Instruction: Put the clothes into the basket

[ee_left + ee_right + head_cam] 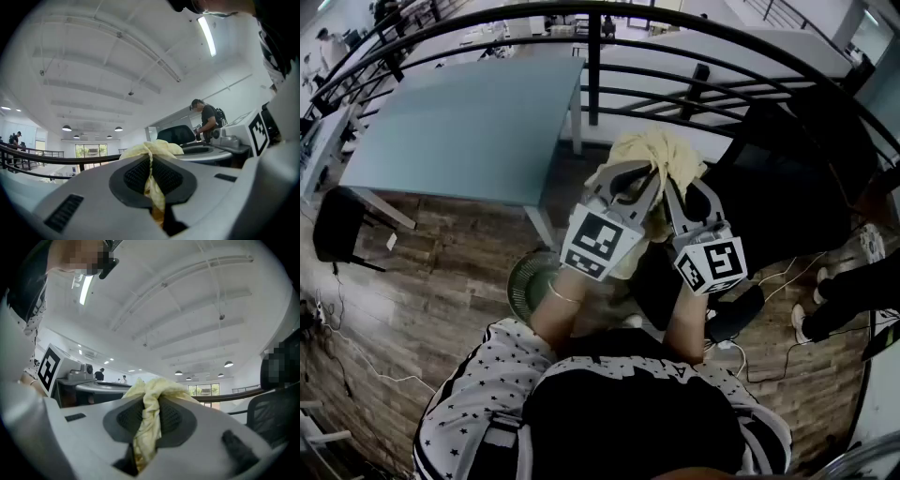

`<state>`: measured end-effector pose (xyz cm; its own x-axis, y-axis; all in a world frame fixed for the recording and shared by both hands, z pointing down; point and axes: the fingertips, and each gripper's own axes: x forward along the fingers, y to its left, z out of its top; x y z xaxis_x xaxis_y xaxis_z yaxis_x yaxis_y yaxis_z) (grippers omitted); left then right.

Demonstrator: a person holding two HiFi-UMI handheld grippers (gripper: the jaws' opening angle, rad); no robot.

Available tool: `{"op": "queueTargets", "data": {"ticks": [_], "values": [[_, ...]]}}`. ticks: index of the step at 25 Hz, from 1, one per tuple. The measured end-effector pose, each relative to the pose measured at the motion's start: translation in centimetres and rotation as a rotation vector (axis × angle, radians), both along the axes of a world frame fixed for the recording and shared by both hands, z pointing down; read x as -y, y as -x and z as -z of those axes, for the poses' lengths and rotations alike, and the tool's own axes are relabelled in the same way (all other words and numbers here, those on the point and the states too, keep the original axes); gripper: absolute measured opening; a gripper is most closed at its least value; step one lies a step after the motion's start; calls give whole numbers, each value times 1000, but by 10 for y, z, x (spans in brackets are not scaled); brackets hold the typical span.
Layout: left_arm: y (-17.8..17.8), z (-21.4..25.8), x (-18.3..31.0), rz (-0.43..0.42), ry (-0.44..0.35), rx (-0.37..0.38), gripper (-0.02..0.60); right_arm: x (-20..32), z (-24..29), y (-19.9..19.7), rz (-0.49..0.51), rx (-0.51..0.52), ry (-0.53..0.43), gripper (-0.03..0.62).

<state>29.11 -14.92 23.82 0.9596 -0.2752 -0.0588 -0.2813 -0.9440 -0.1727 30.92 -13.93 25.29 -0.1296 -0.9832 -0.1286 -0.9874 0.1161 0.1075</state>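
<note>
Yellow garment (661,150) is being pinched by left gripper (636,178) and right gripper (680,192). Both grips should be kept tight until over the likely basket (525,286).

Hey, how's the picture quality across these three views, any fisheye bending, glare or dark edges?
Head view: strong fisheye, so the railing bows into an arc and the corners fall dark. Left gripper view: the ceiling tube light blows out white, with a round black vignette at the edges. Right gripper view: evenly lit, and the yellow cloth between the jaws looks sharp.
</note>
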Motion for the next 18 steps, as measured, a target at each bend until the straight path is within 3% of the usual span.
{"op": "queueTargets", "data": {"ticks": [18], "values": [[146,-9,46,283,7,11,26,52,-11,143,292,24,5,71]]}}
